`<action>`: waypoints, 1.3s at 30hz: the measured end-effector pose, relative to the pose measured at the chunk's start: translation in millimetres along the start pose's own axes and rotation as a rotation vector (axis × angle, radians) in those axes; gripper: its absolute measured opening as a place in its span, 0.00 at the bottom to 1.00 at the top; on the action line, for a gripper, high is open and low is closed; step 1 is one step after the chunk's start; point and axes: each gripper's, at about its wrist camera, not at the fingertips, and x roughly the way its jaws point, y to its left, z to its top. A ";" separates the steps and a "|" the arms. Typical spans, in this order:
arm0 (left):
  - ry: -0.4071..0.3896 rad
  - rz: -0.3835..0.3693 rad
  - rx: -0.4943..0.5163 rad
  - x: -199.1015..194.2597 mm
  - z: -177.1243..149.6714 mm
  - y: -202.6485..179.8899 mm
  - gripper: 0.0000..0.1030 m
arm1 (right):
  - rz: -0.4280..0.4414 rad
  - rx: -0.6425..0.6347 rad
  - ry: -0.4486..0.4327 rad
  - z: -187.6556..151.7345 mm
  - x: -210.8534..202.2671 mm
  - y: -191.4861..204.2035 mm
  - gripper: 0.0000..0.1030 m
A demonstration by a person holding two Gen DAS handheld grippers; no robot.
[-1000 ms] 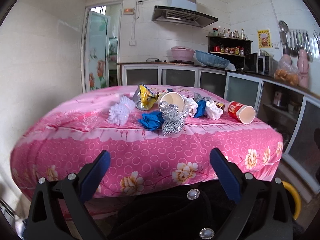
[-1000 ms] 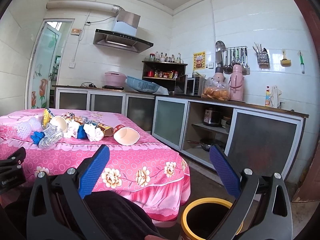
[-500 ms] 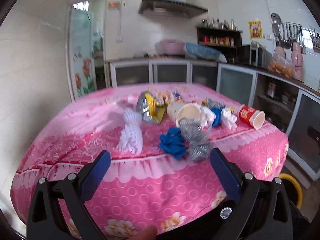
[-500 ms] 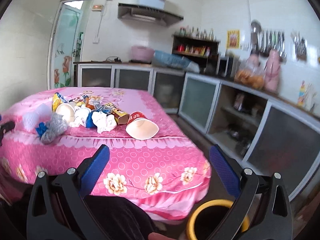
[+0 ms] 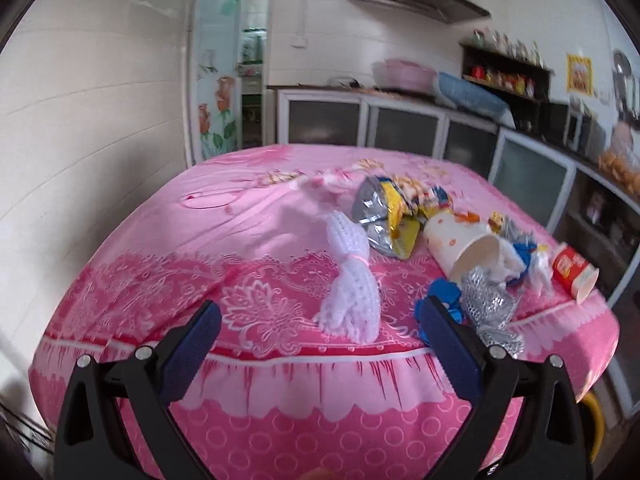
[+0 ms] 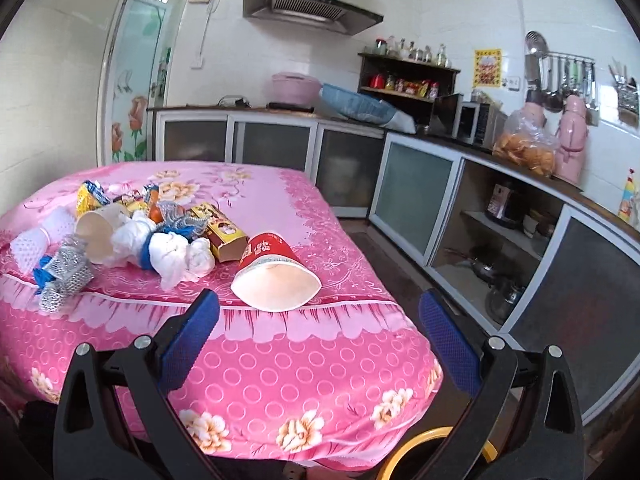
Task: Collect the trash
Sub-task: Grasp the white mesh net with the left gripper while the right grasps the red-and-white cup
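Trash lies in a row near the front edge of a table with a pink flowered cloth. In the left wrist view I see white foam netting, a silver and yellow snack bag, a white paper cup, blue scraps, silver mesh and a red paper cup. My left gripper is open, just short of the netting. In the right wrist view the red paper cup lies on its side, beside a yellow box and crumpled white tissue. My right gripper is open, just below that cup.
A bin with a yellow rim stands on the floor at the table's right corner. Kitchen counters with glass-door cabinets run along the back and right walls. A glass door is at the back left. Bare floor separates table and cabinets.
Both grippers have risen and moved closer to the table. The left view now looks down on the netting; the right view has swung left onto the red cup.
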 end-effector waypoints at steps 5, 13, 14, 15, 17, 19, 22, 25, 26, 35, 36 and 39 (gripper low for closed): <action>0.080 -0.012 0.029 28.3 19.0 -5.0 0.93 | -0.009 -0.042 0.014 9.1 24.1 -2.2 0.93; 0.195 -0.054 0.093 65.9 35.4 -19.5 0.93 | -0.032 -0.170 0.112 13.6 78.3 1.7 0.93; 0.213 -0.070 0.083 71.1 37.3 -20.8 0.93 | -0.031 -0.181 0.125 12.7 85.4 2.1 0.93; 0.238 -0.081 0.073 78.3 39.3 -21.3 0.93 | -0.030 -0.192 0.138 12.6 91.8 2.5 0.93; 0.262 -0.068 0.061 86.7 40.6 -19.1 0.93 | -0.026 -0.203 0.158 12.7 103.8 3.3 0.93; 0.279 -0.056 0.061 94.4 41.4 -17.4 0.93 | -0.014 -0.213 0.186 12.9 116.6 4.1 0.93; 0.313 -0.037 0.060 108.4 43.3 -17.2 0.93 | -0.003 -0.219 0.206 13.5 130.5 5.7 0.93; 0.342 -0.026 0.061 124.3 44.5 -19.0 0.93 | 0.021 -0.208 0.234 15.2 142.8 7.2 0.93; 0.348 -0.021 0.063 128.1 44.6 -19.5 0.93 | 0.035 -0.200 0.241 15.8 147.5 8.1 0.93; 0.408 -0.069 -0.029 154.0 40.5 -6.5 0.91 | 0.074 -0.194 0.292 19.2 171.7 15.2 0.76; 0.409 -0.063 -0.032 154.4 40.1 -5.2 0.84 | 0.066 -0.204 0.301 18.5 174.9 16.9 0.72; 0.407 -0.044 -0.023 155.2 40.5 -4.0 0.50 | 0.069 -0.218 0.302 17.9 177.9 22.3 0.27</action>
